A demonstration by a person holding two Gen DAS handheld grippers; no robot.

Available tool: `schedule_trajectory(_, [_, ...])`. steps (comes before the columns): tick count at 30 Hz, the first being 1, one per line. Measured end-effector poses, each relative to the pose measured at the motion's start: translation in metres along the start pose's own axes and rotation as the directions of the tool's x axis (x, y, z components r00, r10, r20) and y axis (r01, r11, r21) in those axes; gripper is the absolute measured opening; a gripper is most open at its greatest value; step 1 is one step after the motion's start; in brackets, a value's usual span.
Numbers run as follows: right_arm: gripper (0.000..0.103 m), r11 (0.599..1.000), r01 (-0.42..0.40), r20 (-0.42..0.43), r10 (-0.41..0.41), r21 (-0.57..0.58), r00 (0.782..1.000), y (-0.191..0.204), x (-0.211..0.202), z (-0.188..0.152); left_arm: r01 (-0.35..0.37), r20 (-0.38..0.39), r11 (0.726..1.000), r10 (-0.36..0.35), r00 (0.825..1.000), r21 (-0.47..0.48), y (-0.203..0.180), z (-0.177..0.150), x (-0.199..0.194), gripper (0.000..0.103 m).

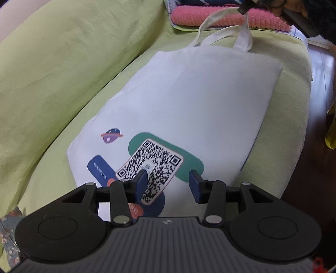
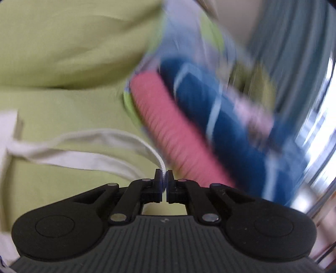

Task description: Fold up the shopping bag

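A white cloth shopping bag lies flat on a green-covered sofa seat, its printed end with a QR code nearest my left gripper. My left gripper hovers over that print, open, with nothing pinched between its blue pads. At the far end the bag's two handles are lifted up to my right gripper. In the right wrist view, my right gripper is shut on the white handles, which trail off to the left.
Folded cloths are stacked beyond the bag: a pink ribbed one under a dark blue striped one. The green backrest rises on the left. Dark wooden floor and a yellow object lie off the seat's right edge.
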State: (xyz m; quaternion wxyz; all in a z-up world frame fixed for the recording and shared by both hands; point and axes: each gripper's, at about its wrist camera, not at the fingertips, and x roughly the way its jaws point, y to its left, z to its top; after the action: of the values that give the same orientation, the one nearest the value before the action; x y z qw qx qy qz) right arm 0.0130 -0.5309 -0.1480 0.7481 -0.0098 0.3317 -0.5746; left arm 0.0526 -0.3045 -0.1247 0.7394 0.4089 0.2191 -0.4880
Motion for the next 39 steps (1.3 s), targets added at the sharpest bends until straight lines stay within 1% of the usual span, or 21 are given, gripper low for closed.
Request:
schedule_trajectory(2, [0.007,0.998,0.016,-0.089,-0.021,-0.065,0.996,0.014,0.019,-0.005,0.002,0.002,1.0,-0.002,1.0,-0.013,0.002,-0.002,0.0,0.052])
schedule_trajectory(4, [0.016,0.999,-0.031,-0.181,0.027,-0.019,0.983,0.007,0.031,-0.012,-0.013,-0.001,1.0,0.013,1.0,-0.005,0.002,-0.004,-0.002,0.052])
schedule_trajectory(5, [0.026,0.998,-0.052,-0.189,0.056,0.023,0.98,-0.001,0.026,-0.014,-0.023,-0.002,1.0,0.023,1.0,-0.002,0.003,-0.005,-0.005,0.052])
schedule_trajectory(7, [0.047,0.99,-0.074,-0.139,0.09,0.117,0.986,-0.02,0.003,-0.014,-0.032,0.006,0.999,0.032,0.999,-0.014,0.007,-0.008,-0.012,0.052])
schedule_trajectory(8, [0.047,0.985,-0.089,-0.1,0.104,0.15,0.989,-0.029,-0.015,-0.014,-0.039,0.013,0.999,0.04,0.999,-0.031,0.011,-0.01,-0.016,0.052])
schedule_trajectory(10, [0.042,0.959,-0.204,-0.003,0.209,0.197,0.978,-0.037,-0.053,-0.016,-0.045,0.026,0.997,0.047,0.999,-0.069,0.017,-0.011,-0.022,0.051])
schedule_trajectory(11, [0.034,0.929,-0.303,0.04,0.302,0.212,0.953,-0.037,-0.071,-0.017,-0.047,0.033,0.995,0.05,0.998,-0.088,0.02,-0.011,-0.025,0.05])
schedule_trajectory(12, [0.029,0.879,-0.424,0.078,0.417,0.219,0.905,-0.033,-0.087,-0.019,-0.044,0.035,0.994,0.048,0.998,-0.104,0.021,-0.011,-0.026,0.049])
schedule_trajectory(14, [0.014,0.743,-0.636,0.141,0.62,0.21,0.772,-0.02,-0.12,-0.024,-0.029,0.036,0.992,0.033,0.999,-0.122,0.021,-0.009,-0.023,0.044])
schedule_trajectory(15, [0.013,0.681,-0.707,0.145,0.693,0.189,0.706,-0.005,-0.133,-0.028,-0.026,0.036,0.992,0.03,0.999,-0.125,0.02,-0.011,-0.022,0.043])
schedule_trajectory(16, [0.013,0.636,-0.754,0.136,0.743,0.163,0.656,0.012,-0.146,-0.032,-0.027,0.028,0.991,0.031,0.999,-0.133,0.019,-0.014,-0.019,0.043])
schedule_trajectory(17, [0.013,0.605,-0.785,0.121,0.776,0.133,0.618,0.028,-0.156,-0.037,-0.028,0.02,0.99,0.031,0.999,-0.141,0.019,-0.018,-0.017,0.043])
schedule_trajectory(18, [0.013,0.587,-0.802,0.105,0.796,0.109,0.596,0.041,-0.164,-0.045,-0.03,0.012,0.988,0.032,0.999,-0.149,0.019,-0.022,-0.015,0.043])
schedule_trajectory(20, [0.012,0.594,-0.798,0.044,0.799,0.103,0.6,0.059,-0.168,-0.06,-0.033,-0.004,0.986,0.032,0.999,-0.165,0.018,-0.029,-0.01,0.044])
schedule_trajectory(22, [0.006,0.651,-0.748,-0.008,0.755,0.13,0.656,0.062,-0.164,-0.076,-0.036,-0.008,0.974,0.035,0.999,-0.225,0.028,-0.044,-0.014,0.045])
schedule_trajectory(24, [0.001,0.707,-0.688,-0.002,0.697,0.165,0.717,0.049,-0.158,-0.086,-0.069,-0.041,0.958,0.059,0.997,-0.277,0.042,-0.059,-0.02,0.045])
schedule_trajectory(26, [0.001,0.736,-0.654,-0.037,0.669,0.176,0.742,0.039,-0.156,-0.082,-0.087,-0.058,0.953,0.073,0.996,-0.289,0.053,-0.061,-0.026,0.045])
schedule_trajectory(29, [0.01,0.728,-0.67,-0.022,0.679,0.146,0.734,0.043,-0.162,-0.06,-0.086,-0.02,0.96,0.084,0.996,-0.268,0.066,-0.045,-0.032,0.042])
schedule_trajectory(33, [0.01,0.676,-0.734,0.048,0.732,0.068,0.679,0.08,-0.156,-0.015,-0.024,0.049,0.977,0.035,0.998,-0.21,0.071,0.001,-0.003,0.042])
schedule_trajectory(36, [0.01,0.636,-0.77,0.034,0.771,-0.044,0.635,0.127,-0.146,0.009,0.063,0.052,0.982,-0.054,0.997,-0.176,0.071,0.028,0.037,0.042])
schedule_trajectory(39, [0.01,0.599,-0.787,0.023,0.798,-0.147,0.602,0.17,-0.131,0.028,0.093,0.062,0.985,-0.084,0.995,-0.147,0.076,0.043,0.073,0.043])
